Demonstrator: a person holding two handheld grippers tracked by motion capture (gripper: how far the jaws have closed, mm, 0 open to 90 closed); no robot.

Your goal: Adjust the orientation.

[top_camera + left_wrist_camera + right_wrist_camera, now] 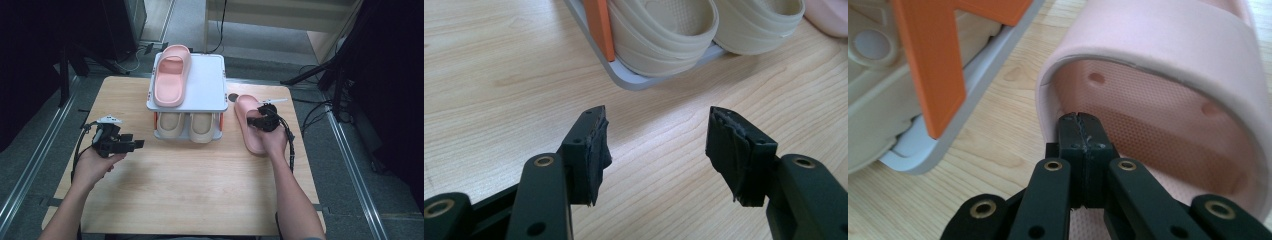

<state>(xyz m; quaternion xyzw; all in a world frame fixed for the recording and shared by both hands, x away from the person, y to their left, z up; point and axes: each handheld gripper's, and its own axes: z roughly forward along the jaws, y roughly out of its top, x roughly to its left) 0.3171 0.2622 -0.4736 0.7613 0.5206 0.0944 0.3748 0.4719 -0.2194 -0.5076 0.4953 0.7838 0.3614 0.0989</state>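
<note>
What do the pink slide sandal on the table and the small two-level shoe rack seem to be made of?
The pink slide sandal on the table looks like soft moulded foam or rubber: matte, one piece, with a finely dotted footbed and round vent holes. The two-level shoe rack seems to be plastic: smooth pale grey shelves with rounded edges and flat orange uprights.

Pink slipper [248,125] lies flat on the table, right of the rack.
</note>
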